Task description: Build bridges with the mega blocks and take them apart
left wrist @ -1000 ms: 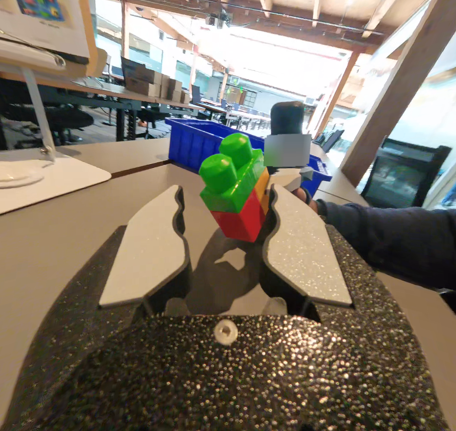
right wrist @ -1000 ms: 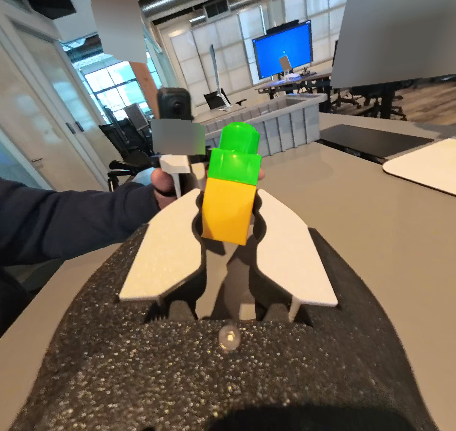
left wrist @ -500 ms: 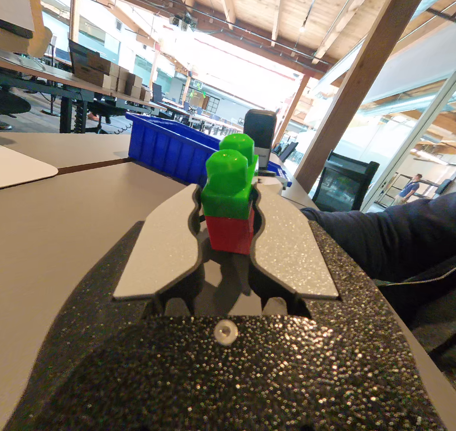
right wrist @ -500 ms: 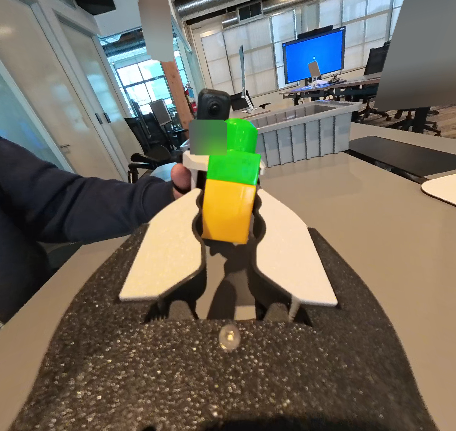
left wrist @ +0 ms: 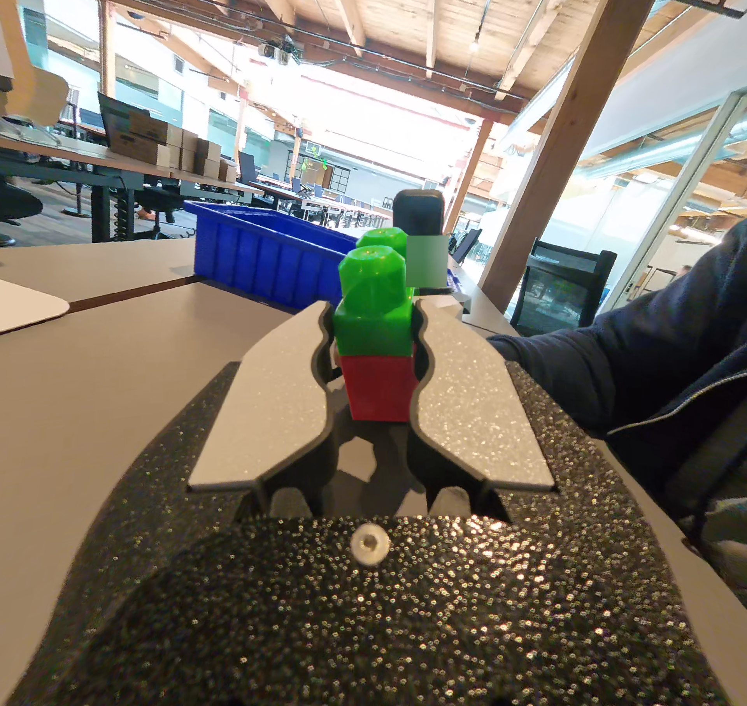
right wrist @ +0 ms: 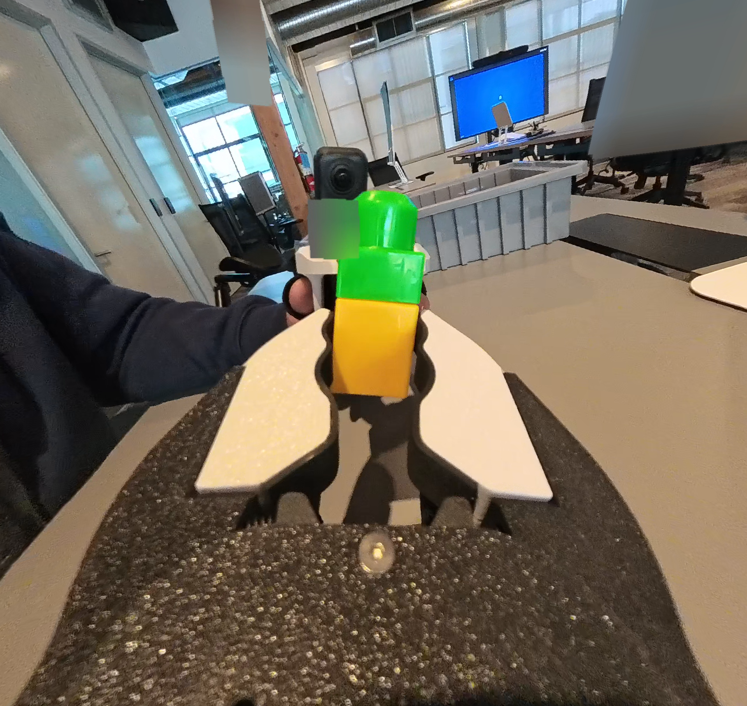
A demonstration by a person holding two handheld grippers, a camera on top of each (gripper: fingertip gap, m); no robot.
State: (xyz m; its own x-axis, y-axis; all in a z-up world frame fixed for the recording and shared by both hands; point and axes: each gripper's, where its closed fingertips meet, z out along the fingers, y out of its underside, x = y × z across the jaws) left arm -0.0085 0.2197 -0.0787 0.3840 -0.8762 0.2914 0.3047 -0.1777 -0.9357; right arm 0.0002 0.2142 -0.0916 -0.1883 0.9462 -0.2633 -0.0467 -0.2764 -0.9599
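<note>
- My left gripper [left wrist: 374, 357] pinches the small bridge by its red block [left wrist: 380, 388]; both fingers press against the block's sides, with the green block [left wrist: 374, 314] seated on top of it.
- My right gripper [right wrist: 374, 347] clamps the other end of the same piece, its fingers tight on the yellow block [right wrist: 372, 347] under the green block [right wrist: 380, 272].
- The bridge hangs in the air above the grey table [left wrist: 121, 363], between the two grippers, which face each other.
- Its long axis runs from one gripper to the other, straight away from each camera; the studs point up, with only a slight tilt.
- From the left wrist view, both green studs line up one behind the other.
- A blue bin [left wrist: 266, 258] stands on the table behind the piece in the left wrist view; a grey bin [right wrist: 497, 217] stands behind it in the right wrist view.
- A dark sleeve [right wrist: 141, 343] reaches in to the far gripper's handle.
</note>
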